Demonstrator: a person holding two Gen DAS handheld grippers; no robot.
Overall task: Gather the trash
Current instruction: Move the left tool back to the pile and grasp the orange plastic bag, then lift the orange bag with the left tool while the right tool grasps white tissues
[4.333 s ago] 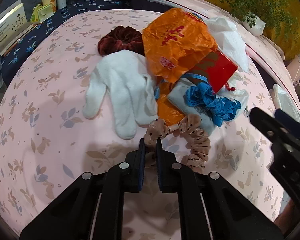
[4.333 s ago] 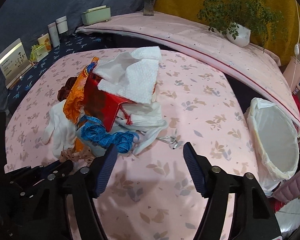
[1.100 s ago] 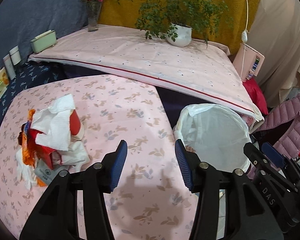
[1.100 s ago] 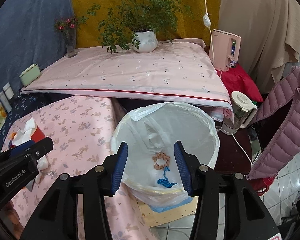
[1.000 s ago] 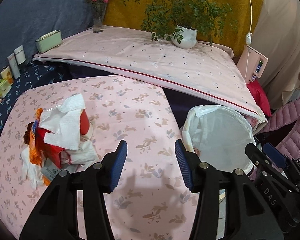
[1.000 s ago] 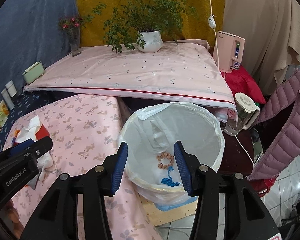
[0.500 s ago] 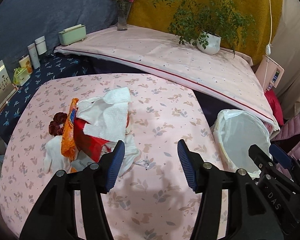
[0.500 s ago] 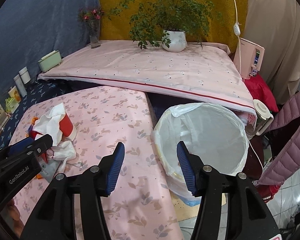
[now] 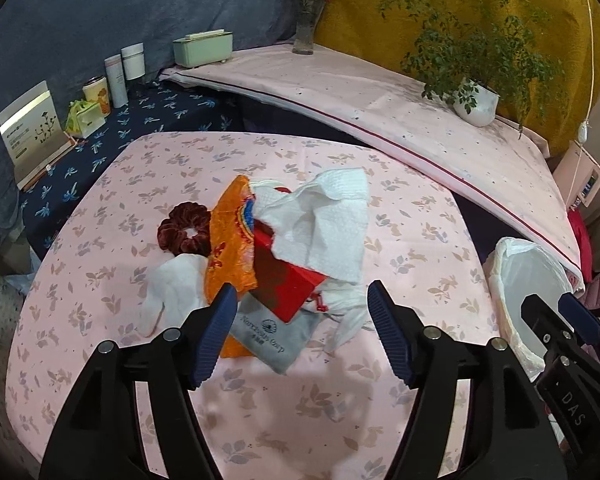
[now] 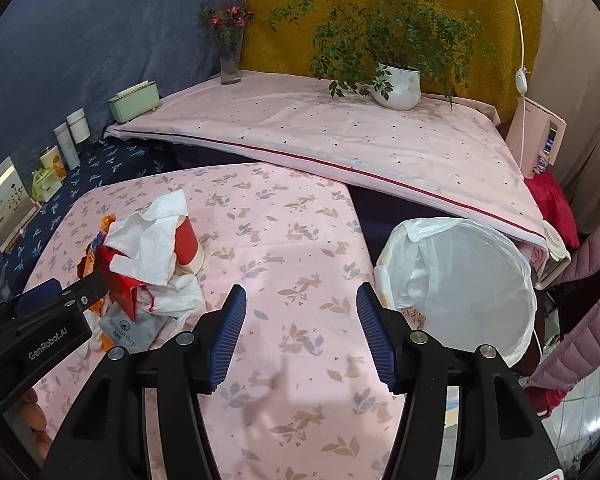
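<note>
A trash pile lies on the pink floral table [image 9: 284,408]: a white paper towel [image 9: 324,232], a red box [image 9: 284,280], an orange wrapper [image 9: 230,240], a grey pouch [image 9: 270,334], a white glove [image 9: 176,292] and a dark red scrunchie [image 9: 184,230]. My left gripper [image 9: 300,338] is open and empty, just in front of the pile. My right gripper [image 10: 300,332] is open and empty over the table, left of the white-lined trash bin [image 10: 460,288]. The pile also shows in the right wrist view [image 10: 148,260].
The bin [image 9: 528,280] stands off the table's right edge. A raised pink-covered shelf [image 10: 340,136] behind holds a potted plant [image 10: 396,84], a flower vase [image 10: 230,60] and a green box [image 10: 134,100]. Bottles and cards [image 9: 112,76] stand at far left. A pink jacket [image 10: 580,320] hangs at right.
Both grippers have swung left, away from the bin and back toward the pile. The left gripper, earlier shut on the beige scrunchie, is now open; that scrunchie was seen lying in the bin.
</note>
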